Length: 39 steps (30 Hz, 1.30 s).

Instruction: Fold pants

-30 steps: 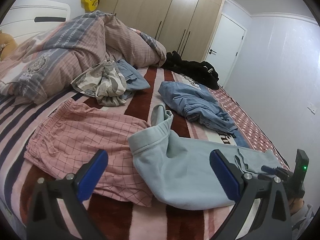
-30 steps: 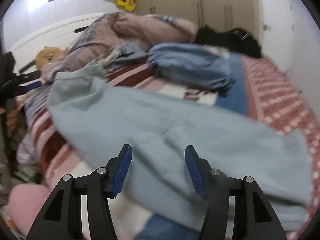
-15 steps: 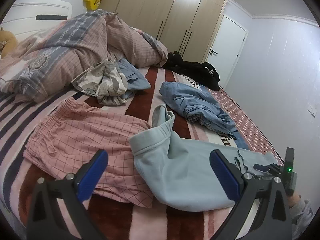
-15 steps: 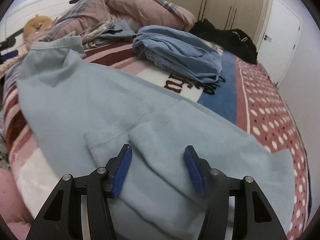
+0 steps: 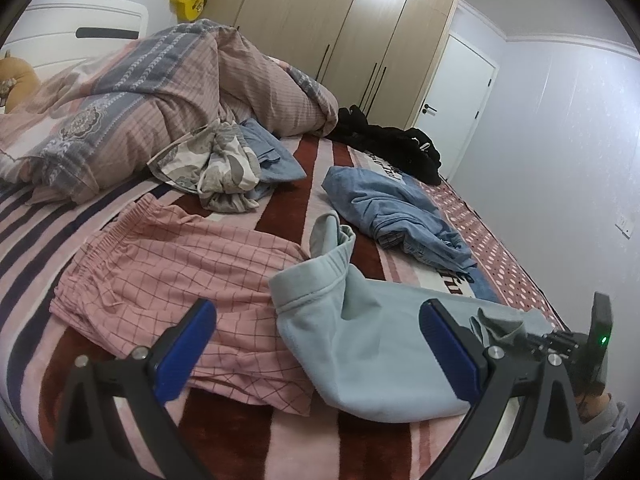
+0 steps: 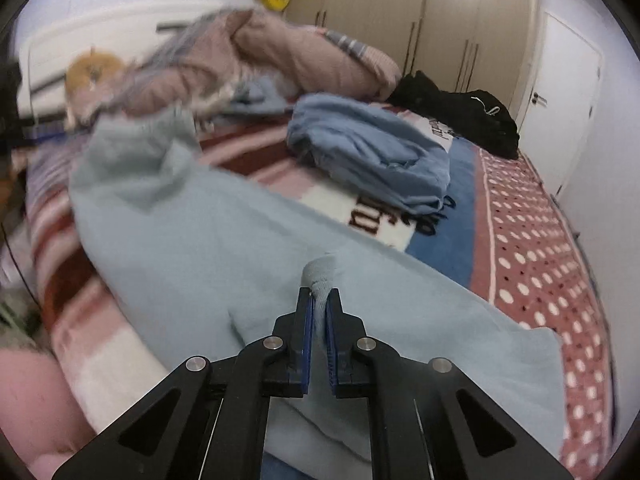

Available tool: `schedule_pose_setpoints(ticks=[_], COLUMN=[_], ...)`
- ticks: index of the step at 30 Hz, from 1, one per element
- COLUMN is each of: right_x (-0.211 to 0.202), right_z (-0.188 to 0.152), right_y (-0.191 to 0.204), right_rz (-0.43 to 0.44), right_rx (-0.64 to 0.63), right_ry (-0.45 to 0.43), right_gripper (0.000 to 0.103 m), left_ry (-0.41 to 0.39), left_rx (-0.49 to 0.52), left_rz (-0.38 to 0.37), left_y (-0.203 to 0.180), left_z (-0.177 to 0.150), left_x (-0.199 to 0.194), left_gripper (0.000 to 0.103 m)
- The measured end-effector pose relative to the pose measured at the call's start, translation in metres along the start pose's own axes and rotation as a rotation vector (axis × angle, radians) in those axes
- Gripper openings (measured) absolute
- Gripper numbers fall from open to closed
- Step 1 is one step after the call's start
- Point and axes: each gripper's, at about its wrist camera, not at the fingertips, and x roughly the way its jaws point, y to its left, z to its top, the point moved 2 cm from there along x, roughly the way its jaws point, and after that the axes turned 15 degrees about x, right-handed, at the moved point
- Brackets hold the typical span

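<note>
Light blue pants (image 5: 360, 344) lie across the striped bed, waistband (image 5: 320, 280) raised toward the middle. They fill the right wrist view (image 6: 224, 256). My right gripper (image 6: 319, 300) is shut on a pinched fold of the light blue pants (image 6: 320, 276) and lifts it slightly. It shows at the right edge of the left wrist view (image 5: 560, 344). My left gripper (image 5: 316, 344) is wide open and empty, hovering above the pants' waist end.
Pink checked pants (image 5: 172, 276) lie left of the blue ones. Crumpled jeans (image 5: 396, 212), a floral garment (image 5: 216, 168), a black garment (image 5: 388, 144) and a heaped duvet (image 5: 160, 96) lie farther back. A wardrobe (image 5: 340, 32) and door (image 5: 456, 100) stand behind.
My right gripper has closed on a fold of the light blue pants and pulled it up. The left gripper stayed open and drifted slightly.
</note>
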Motion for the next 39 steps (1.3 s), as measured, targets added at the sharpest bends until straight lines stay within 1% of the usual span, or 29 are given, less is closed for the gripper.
schedule_pose_setpoints(ticks=[1, 5, 7, 10, 13, 17, 21, 23, 24, 27, 29, 31, 32, 33, 34, 35, 36, 37, 39], right_x=[0.002, 0.001, 0.007, 0.017, 0.02, 0.006, 0.007, 0.003, -0.001, -0.008, -0.009, -0.005, -0.001, -0.002, -0.003, -0.007, -0.012, -0.014, -0.017], right_z=[-0.003, -0.013, -0.018, -0.025, -0.03, -0.025, -0.029, -0.031, -0.03, -0.025, -0.022, -0.023, -0.027, -0.028, -0.028, -0.027, -0.026, -0.026, -0.029], right_y=[0.002, 0.005, 0.006, 0.008, 0.012, 0.007, 0.012, 0.018, 0.018, 0.016, 0.024, 0.033, 0.036, 0.037, 0.036, 0.033, 0.031, 0.031, 0.026], right_rz=[0.0, 0.092, 0.082, 0.105, 0.099, 0.146, 0.156, 0.135, 0.14, 0.192, 0.189, 0.16, 0.145, 0.14, 0.147, 0.167, 0.181, 0.188, 0.186], right_rx=[-0.012, 0.012, 0.02, 0.06, 0.065, 0.116, 0.142, 0.116, 0.127, 0.173, 0.147, 0.1, 0.082, 0.078, 0.086, 0.106, 0.127, 0.14, 0.149], right_ry=[0.009, 0.043, 0.05, 0.069, 0.058, 0.019, 0.042, 0.031, 0.027, 0.022, 0.016, 0.035, 0.054, 0.055, 0.054, 0.058, 0.053, 0.044, 0.033], right_gripper=[0.001, 0.001, 0.002, 0.004, 0.005, 0.005, 0.005, 0.005, 0.005, 0.005, 0.006, 0.011, 0.011, 0.013, 0.023, 0.036, 0.041, 0.043, 0.043], left_ry=[-0.002, 0.001, 0.002, 0.014, 0.028, 0.038, 0.046, 0.058, 0.062, 0.07, 0.083, 0.106, 0.124, 0.132, 0.138, 0.138, 0.136, 0.136, 0.143], left_rx=[0.001, 0.011, 0.004, 0.0, 0.023, 0.024, 0.004, 0.007, 0.007, -0.002, -0.001, 0.002, 0.0, -0.003, -0.009, -0.016, -0.021, -0.027, -0.051], left_rz=[-0.002, 0.003, -0.002, -0.013, -0.012, -0.015, -0.028, -0.021, -0.021, -0.026, -0.016, 0.003, 0.009, 0.003, -0.003, 0.005, 0.016, 0.024, 0.024], left_y=[-0.001, -0.002, -0.002, -0.005, -0.011, -0.012, -0.014, -0.015, -0.015, -0.016, -0.017, -0.017, -0.017, -0.016, -0.015, -0.014, -0.013, -0.011, -0.008], left_z=[0.0, 0.0, 0.0, -0.001, -0.002, -0.002, -0.005, -0.005, -0.006, -0.006, -0.007, -0.01, -0.012, -0.014, -0.016, -0.016, -0.016, -0.015, -0.014], left_x=[-0.001, -0.003, -0.002, 0.003, 0.007, 0.009, 0.012, 0.014, 0.015, 0.02, 0.027, 0.032, 0.036, 0.038, 0.04, 0.043, 0.046, 0.05, 0.06], left_gripper=[0.1, 0.1, 0.1, 0.1, 0.1, 0.102, 0.102, 0.102, 0.102, 0.102, 0.102, 0.102, 0.102, 0.102, 0.102, 0.102, 0.102, 0.102, 0.102])
